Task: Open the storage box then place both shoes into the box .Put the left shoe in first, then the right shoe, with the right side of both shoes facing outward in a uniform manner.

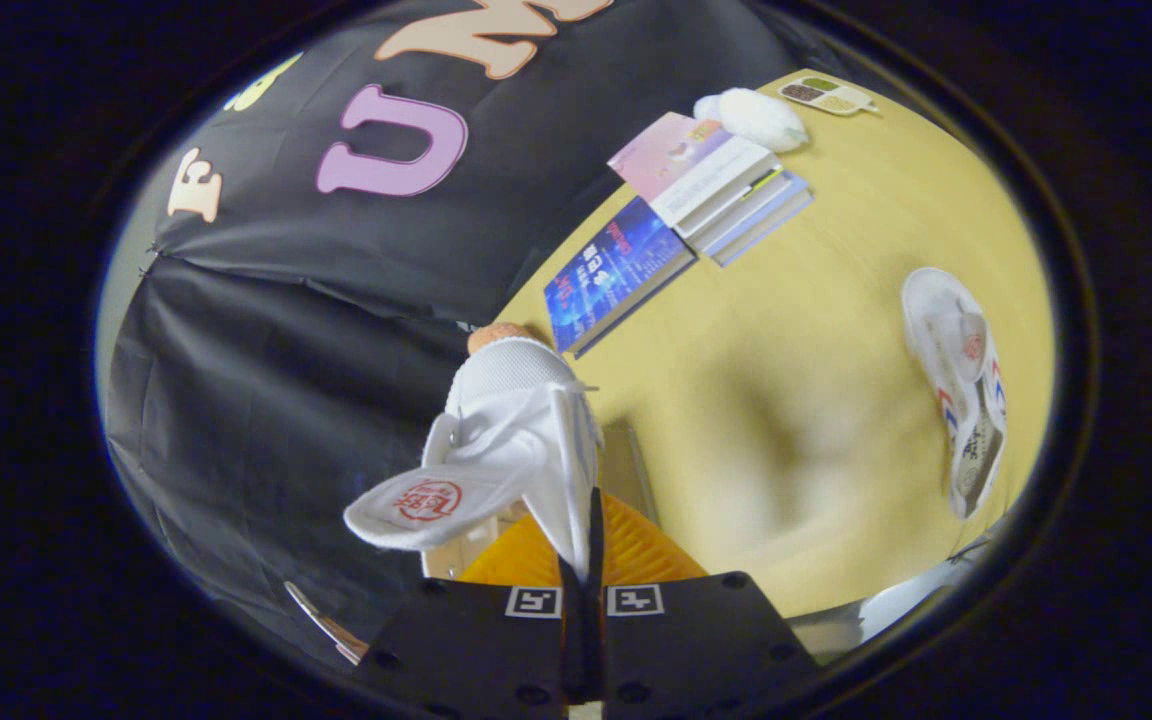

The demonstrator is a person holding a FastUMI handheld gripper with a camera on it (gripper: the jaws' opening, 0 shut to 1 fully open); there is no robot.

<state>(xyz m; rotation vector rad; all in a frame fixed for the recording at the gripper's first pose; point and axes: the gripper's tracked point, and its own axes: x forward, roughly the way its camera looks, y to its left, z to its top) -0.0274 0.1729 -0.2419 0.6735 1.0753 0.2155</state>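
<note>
My gripper (584, 560) is shut on a white shoe (506, 440), its fingers pinching the thin upper edge near the collar. The shoe hangs lifted, toe pointing away from me, its tongue with a red logo (426, 500) flopped out to the side. Its orange insole (586, 550) shows just ahead of the fingers. The second white shoe (956, 380), with red and blue side stripes, lies on its side on the yellow table (786, 400), far off to the right of the fingers. I cannot make out the storage box for certain.
A blue book (616, 270) and a stack of books (726, 185) lie on the table beyond the held shoe. A white fluffy object (756, 118) and a small divided tray (826, 95) sit at the far end. A pale rim (906, 600) shows near the fingers' right.
</note>
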